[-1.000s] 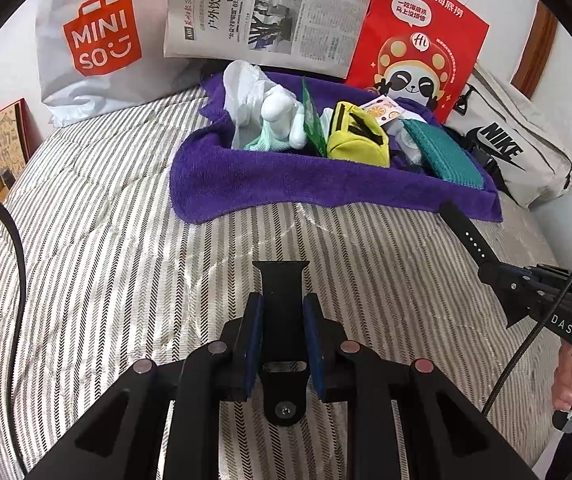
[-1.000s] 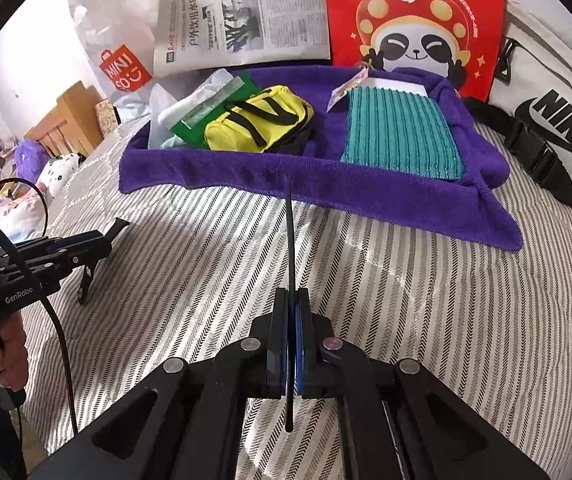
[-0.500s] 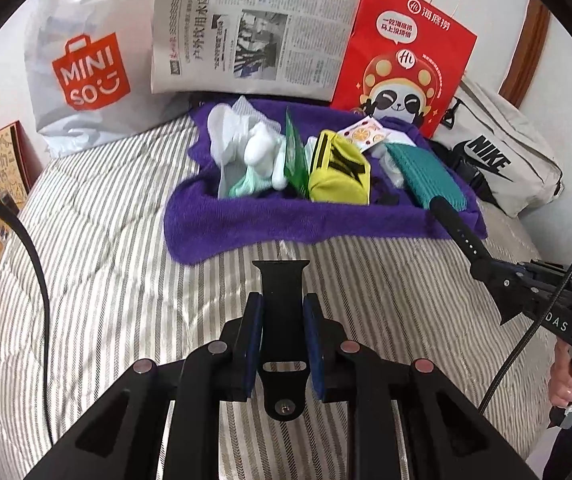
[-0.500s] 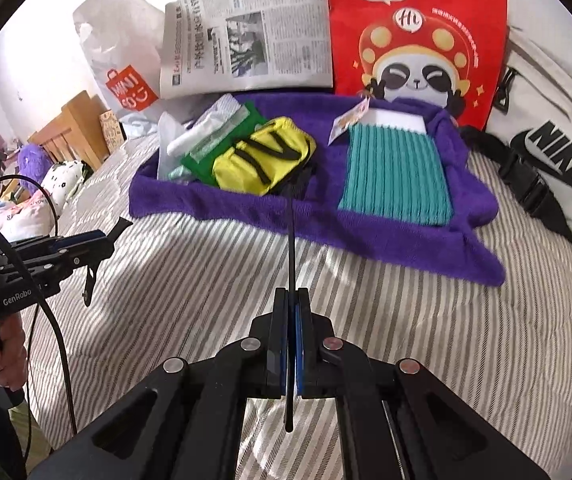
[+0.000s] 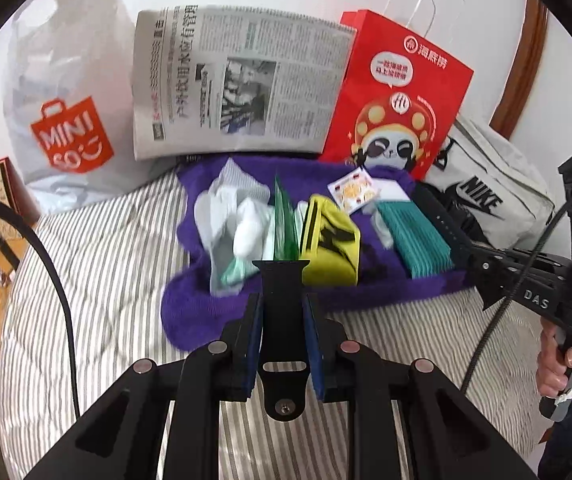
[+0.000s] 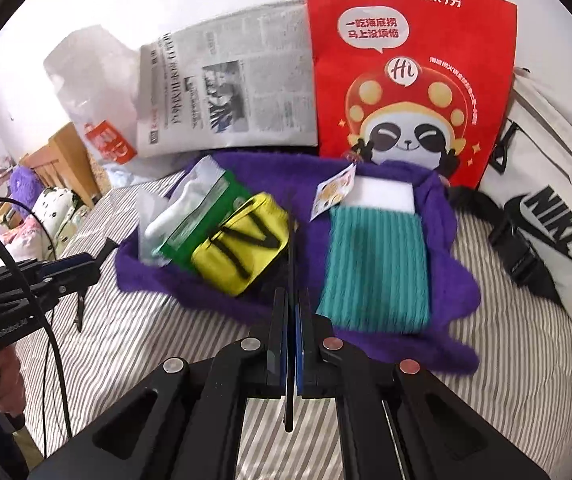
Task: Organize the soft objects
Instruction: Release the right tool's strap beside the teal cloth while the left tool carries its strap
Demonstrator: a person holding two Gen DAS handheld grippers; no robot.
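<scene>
I am gripping a limp black strap [image 5: 284, 304] flat in my left claw [image 5: 284, 340] and edge-on in my closed right claw [image 6: 291, 344], pinching near its ends.

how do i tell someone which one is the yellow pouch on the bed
Find the purple towel spread on the striped bed below the red panda bag. The yellow pouch lies near its middle, between a green packet and a teal cloth; only it is bright yellow with black straps.
</scene>
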